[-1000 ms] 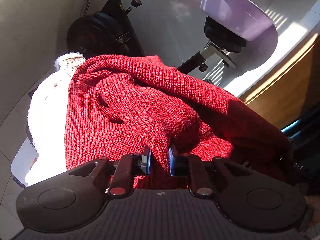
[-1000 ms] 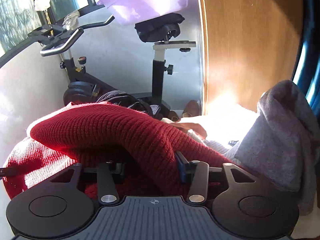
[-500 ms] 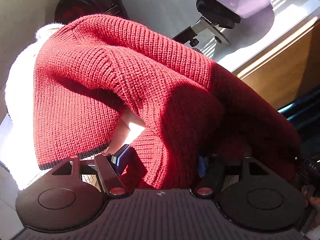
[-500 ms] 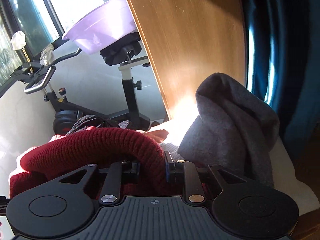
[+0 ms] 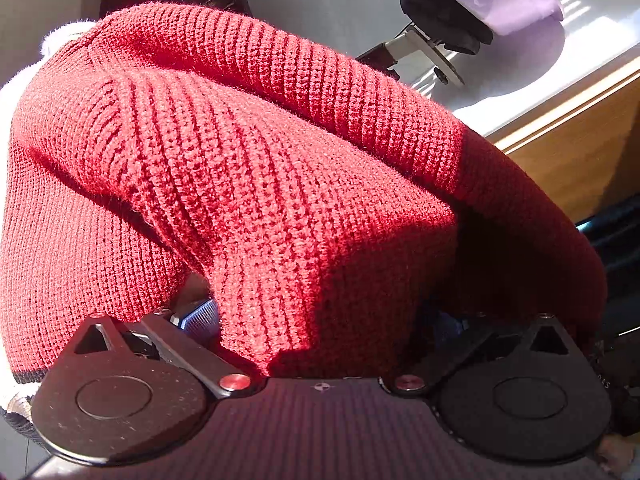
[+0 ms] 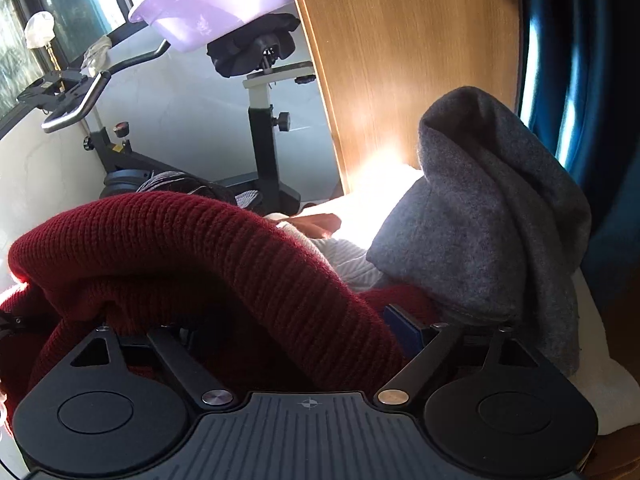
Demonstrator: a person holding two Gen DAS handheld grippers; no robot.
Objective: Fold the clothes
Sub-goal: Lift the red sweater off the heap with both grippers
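- left gripper (image 5: 320, 320): jaws opening, spread wide, a fold of the red knit sweater (image 5: 248, 184) lying loose between them, unpinched.
- right gripper (image 6: 288, 336): jaws opening too, a rolled band of the sweater (image 6: 208, 248) draped across the gap.
- grey garment (image 6: 492, 216) heaped just right of it, on white bedding (image 6: 600, 400).

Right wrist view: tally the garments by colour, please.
Red: 1, red knit sweater
Grey: 1, grey fleece garment
White: 1, white knit garment
Total: 3
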